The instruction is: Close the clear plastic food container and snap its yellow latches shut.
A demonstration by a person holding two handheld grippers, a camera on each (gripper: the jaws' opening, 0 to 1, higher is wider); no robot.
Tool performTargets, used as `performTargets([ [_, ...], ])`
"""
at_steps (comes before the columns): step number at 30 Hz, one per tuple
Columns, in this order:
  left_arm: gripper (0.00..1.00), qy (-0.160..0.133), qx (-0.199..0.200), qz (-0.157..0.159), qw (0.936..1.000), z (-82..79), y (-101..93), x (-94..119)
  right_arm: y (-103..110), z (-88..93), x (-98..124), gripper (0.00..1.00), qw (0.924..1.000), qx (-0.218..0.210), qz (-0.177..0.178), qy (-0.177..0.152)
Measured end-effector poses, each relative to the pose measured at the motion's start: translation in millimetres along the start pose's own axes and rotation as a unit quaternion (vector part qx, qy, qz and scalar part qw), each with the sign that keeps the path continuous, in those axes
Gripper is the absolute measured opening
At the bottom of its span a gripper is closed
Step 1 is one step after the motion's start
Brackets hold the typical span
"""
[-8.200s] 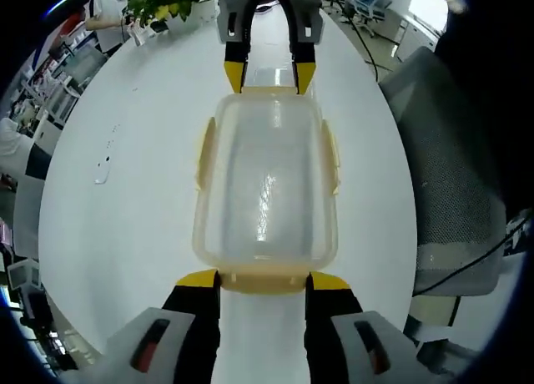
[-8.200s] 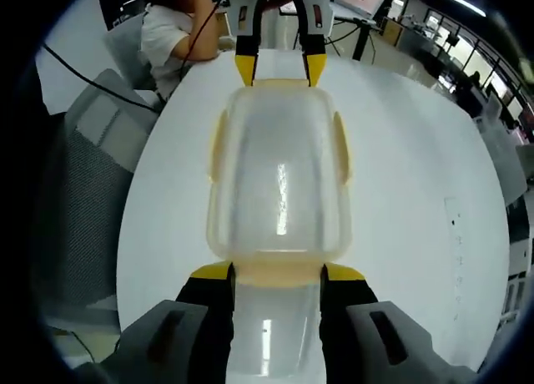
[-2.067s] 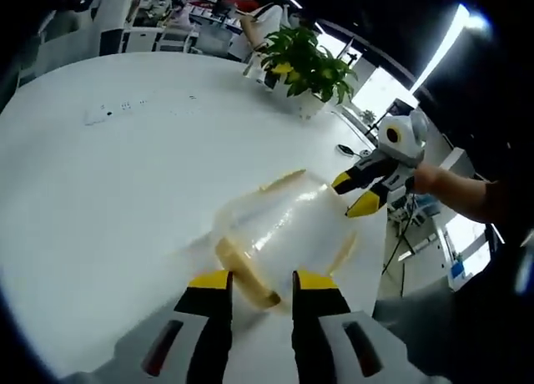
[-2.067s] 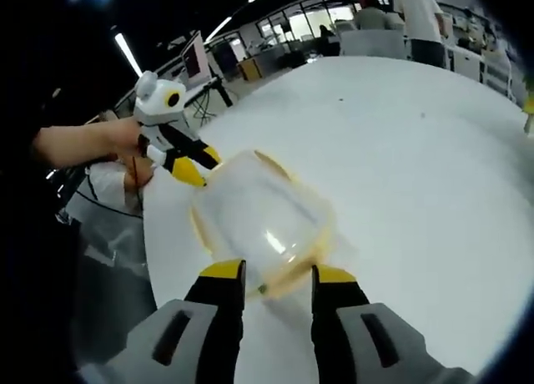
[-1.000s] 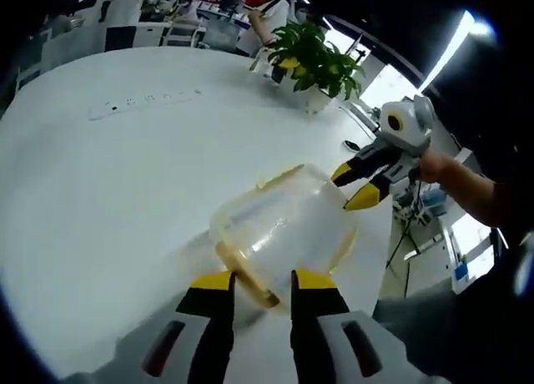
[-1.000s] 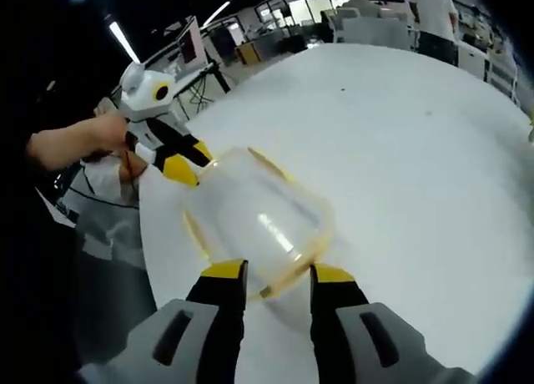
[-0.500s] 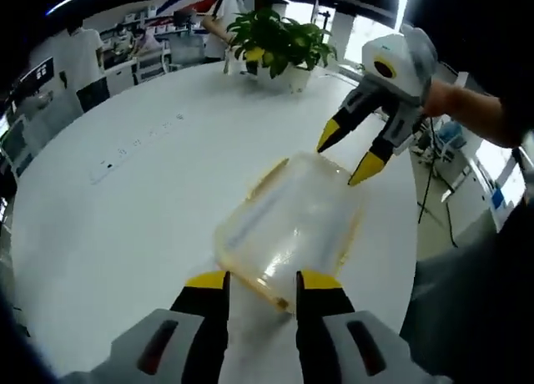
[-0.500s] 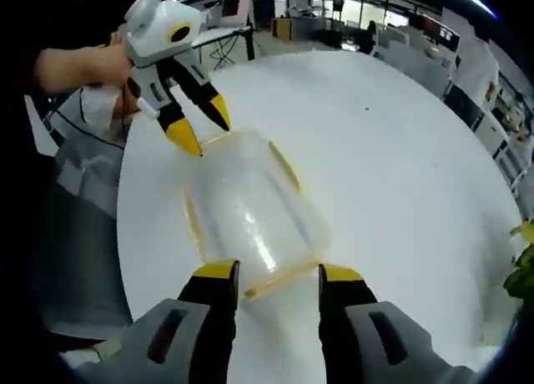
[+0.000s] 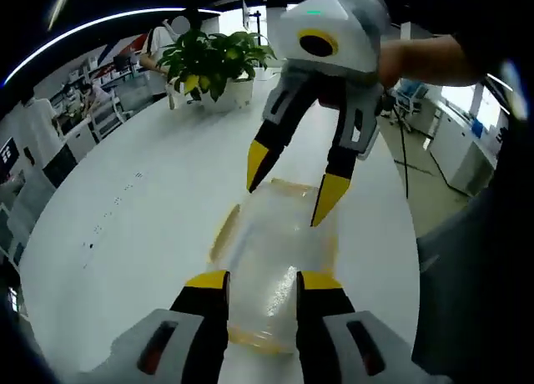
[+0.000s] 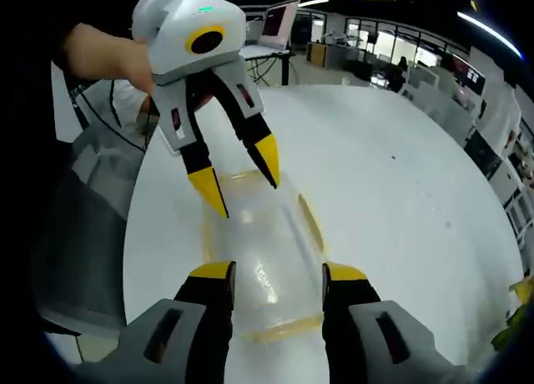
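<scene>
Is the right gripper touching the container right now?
Cannot tell. In the left gripper view the right gripper hangs open over the far end of the clear container, its tips overlapping the lid's edge, but no contact or gap shows plainly.

Container [image 9: 279, 259] on table [image 9: 150, 209], between opposing tongs; plant [image 9: 213, 58] behind.

Open-plan office, by every sign. Large round white table [image 9: 125, 209] in the foreground, with a potted green plant [image 9: 213, 63] standing on it at 11 o'clock in the left gripper view. Rows of desks with monitors [image 10: 279, 17] and long ceiling strip lights [image 10: 496, 29] from 12 to 2 o'clock in the right gripper view. Grey mesh office chair [image 10: 88, 225] at 9 o'clock there, pulled up beside the table. People [image 9: 167, 37] among the desks behind the plant.
</scene>
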State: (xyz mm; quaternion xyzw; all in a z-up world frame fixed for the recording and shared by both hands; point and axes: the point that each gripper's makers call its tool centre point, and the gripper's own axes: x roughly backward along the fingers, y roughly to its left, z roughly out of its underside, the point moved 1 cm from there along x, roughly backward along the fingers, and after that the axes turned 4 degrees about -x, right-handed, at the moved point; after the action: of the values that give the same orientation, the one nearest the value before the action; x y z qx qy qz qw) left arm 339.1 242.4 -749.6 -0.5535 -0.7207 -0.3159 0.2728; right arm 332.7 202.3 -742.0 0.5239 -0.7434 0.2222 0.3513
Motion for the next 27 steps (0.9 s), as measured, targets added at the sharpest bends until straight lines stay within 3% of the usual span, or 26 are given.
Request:
performTargets([
  [9,0.29,-0.013,-0.010,0.021,0.9997,-9.3,-13.0,-5,-1,-11.1,-15,0.40,0.9997,0.018,-0.016,0.001],
  [12,0.34,-0.011,-0.010,0.021,0.9997,-8.0,-15.2,-6,-5,-11.4,-16,0.40,0.9997,0.020,-0.015,0.003],
  [16,0.53,-0.021,-0.033,0.015,0.9991,-10.8,-20.4,-8,-6,-11.8,-19,0.41,0.9994,0.023,-0.026,0.003],
  [22,0.52,0.007,-0.058,0.017,0.9982,-4.2,-29.3,-16,-13,-7.0,-25,0.46,0.9968,0.047,-0.050,0.042],
  [26,0.50,0.027,-0.074,0.000,0.9969,1.3,-26.0,-21,-15,-3.2,-28,0.45,0.9916,0.059,-0.081,0.082],
  [27,0.50,0.019,-0.087,-0.003,0.9961,-2.1,-25.0,-21,-17,0.1,-30,0.45,0.9883,0.069,-0.089,0.103],
])
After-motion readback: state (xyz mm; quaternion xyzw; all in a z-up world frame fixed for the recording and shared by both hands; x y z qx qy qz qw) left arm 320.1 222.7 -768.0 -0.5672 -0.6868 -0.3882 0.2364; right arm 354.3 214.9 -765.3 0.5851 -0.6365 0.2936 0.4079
